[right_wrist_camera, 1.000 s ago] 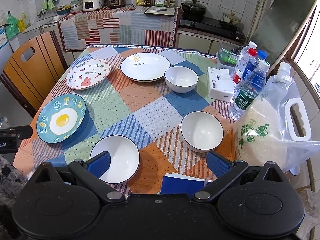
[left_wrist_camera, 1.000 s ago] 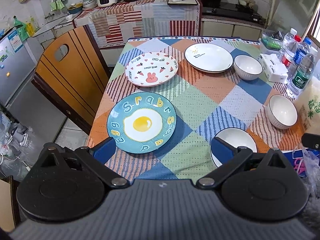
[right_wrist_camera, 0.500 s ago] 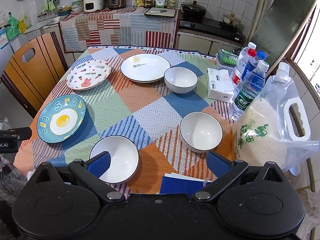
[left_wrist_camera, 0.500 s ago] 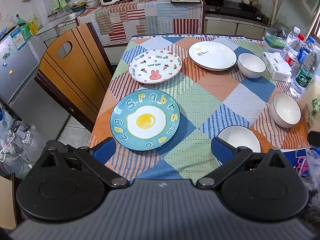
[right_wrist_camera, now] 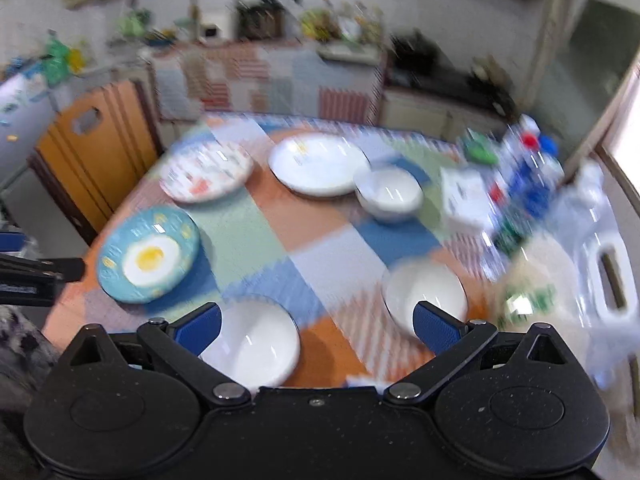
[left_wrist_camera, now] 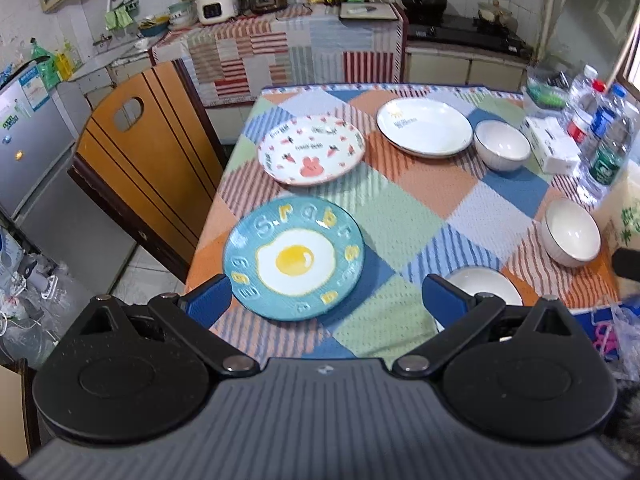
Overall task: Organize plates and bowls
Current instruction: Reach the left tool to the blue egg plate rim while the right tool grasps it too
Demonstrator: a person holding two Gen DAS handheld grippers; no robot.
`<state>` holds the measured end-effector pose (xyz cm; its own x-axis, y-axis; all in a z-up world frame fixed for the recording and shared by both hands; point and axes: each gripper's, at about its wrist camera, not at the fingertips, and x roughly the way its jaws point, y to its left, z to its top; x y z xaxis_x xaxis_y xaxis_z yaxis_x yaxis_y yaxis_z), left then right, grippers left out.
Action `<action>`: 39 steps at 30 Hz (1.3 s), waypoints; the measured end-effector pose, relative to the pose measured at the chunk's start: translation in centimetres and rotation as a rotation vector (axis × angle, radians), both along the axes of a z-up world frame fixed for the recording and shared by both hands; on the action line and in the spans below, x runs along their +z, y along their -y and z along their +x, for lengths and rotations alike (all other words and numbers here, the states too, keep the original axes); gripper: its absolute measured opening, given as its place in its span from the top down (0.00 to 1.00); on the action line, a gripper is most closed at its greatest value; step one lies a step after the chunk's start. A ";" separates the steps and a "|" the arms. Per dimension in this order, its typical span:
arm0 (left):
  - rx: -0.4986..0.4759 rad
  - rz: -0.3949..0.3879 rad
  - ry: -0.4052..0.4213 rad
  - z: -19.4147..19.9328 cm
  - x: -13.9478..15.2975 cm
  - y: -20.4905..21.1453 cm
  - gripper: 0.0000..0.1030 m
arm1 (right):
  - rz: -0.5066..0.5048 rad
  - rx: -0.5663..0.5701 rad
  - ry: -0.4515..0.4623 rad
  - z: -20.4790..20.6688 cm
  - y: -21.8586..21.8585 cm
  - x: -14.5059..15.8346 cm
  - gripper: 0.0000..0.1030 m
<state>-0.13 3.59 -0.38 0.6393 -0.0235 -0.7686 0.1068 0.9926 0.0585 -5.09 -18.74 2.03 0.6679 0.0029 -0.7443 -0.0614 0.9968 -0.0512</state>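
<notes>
A: Status?
B: Left gripper and right gripper both spread wide, holding nothing. Egg plate just ahead of left; near bowl under right. Nothing stacked.
A: Next?
B: Probably descend, pinch a rim.

Legible text is limited. The blue egg plate carries raised yellow letters around its rim; "EGG" reads along its left edge, the remaining letters unclear. The bunny plate and white plate bear small print, too blurred to read. The right wrist view is unreadable.
</notes>
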 end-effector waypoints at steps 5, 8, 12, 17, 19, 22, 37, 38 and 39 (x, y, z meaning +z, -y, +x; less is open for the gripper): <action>0.018 -0.013 0.028 0.5 0.9 -1.9 0.00 | -0.035 0.083 0.057 1.0 -1.6 1.2 0.00; 0.027 -0.027 0.006 1.2 0.8 -3.1 0.00 | -0.022 0.101 0.068 1.5 -2.1 1.3 0.00; 0.025 -0.086 -0.059 4.0 -0.5 -5.6 0.03 | 0.010 0.206 0.165 2.7 -2.5 0.0 0.00; 0.039 -0.084 -0.100 8.1 -3.5 -8.2 0.12 | 0.072 0.340 0.226 6.3 -3.7 -3.2 0.00; 0.041 -0.055 -0.115 9.8 -5.2 -8.9 0.15 | 0.178 0.379 0.192 8.4 -4.0 -4.6 0.00; 0.021 -0.011 -0.150 12.3 -8.0 -9.5 0.18 | 0.310 0.416 0.113 11.0 -5.2 -6.9 0.04; -0.007 -0.072 -0.306 18.4 -17.6 -12.8 0.18 | 0.482 0.302 -0.264 19.1 -9.9 -18.0 0.30; -0.011 -0.075 -0.306 18.4 -17.6 -13.0 0.19 | 0.492 0.289 -0.268 19.3 -9.9 -18.4 0.30; -0.012 -0.086 -0.302 18.3 -17.7 -13.2 0.20 | 0.499 0.276 -0.272 19.3 -9.8 -18.7 0.31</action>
<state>18.21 16.77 -18.04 0.3814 -0.1027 -0.9187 0.1183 0.9911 -0.0617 14.25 -8.91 -16.69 0.3804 0.5384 -0.7520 -0.2648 0.8425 0.4692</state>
